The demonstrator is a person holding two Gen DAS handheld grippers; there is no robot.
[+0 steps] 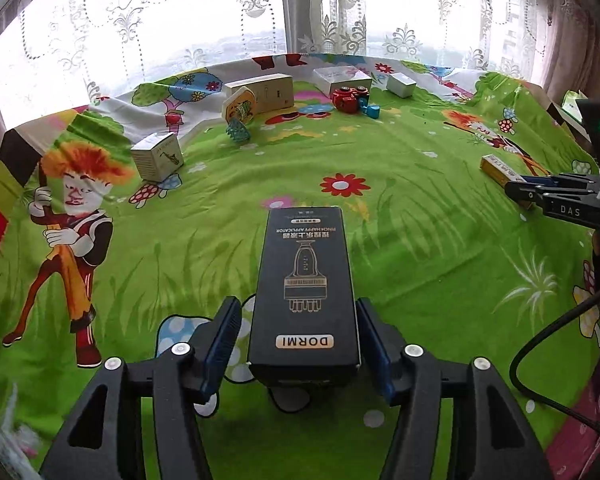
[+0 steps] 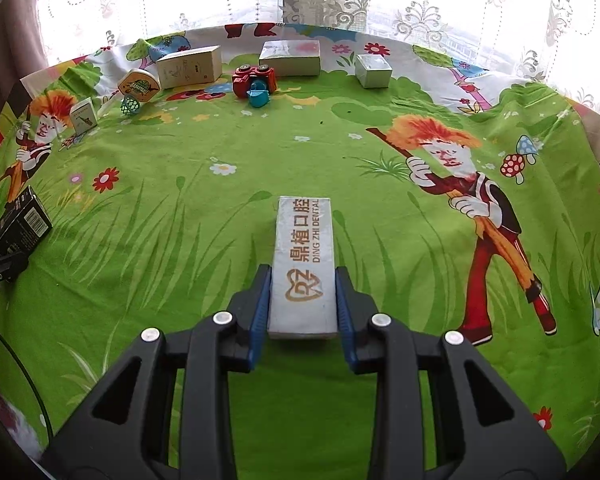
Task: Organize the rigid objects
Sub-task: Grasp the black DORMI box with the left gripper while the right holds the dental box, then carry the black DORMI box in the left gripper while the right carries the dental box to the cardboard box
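Left gripper (image 1: 300,344) stands around the black DORMI box (image 1: 304,292), its jaws slightly apart from the sides; right gripper (image 2: 303,300) clamps the silver dental box (image 2: 303,264). Both boxes are over the green cloth (image 2: 180,240). I judge the carrying step; next, the far row of boxes (image 2: 290,58) needs a careful, aligned placing.

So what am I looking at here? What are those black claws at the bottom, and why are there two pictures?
Those claws are hand-held grippers, one in each of a person's hands, each with a camera looking along its fingers. That gives two pictures: left gripper and right gripper. The left one has a black box between its fingers, which look slightly apart from it. The right one grips a grey box. Both are above a green cartoon cloth. At the far edge by the curtain lie more boxes, including a beige box, and a red toy car.
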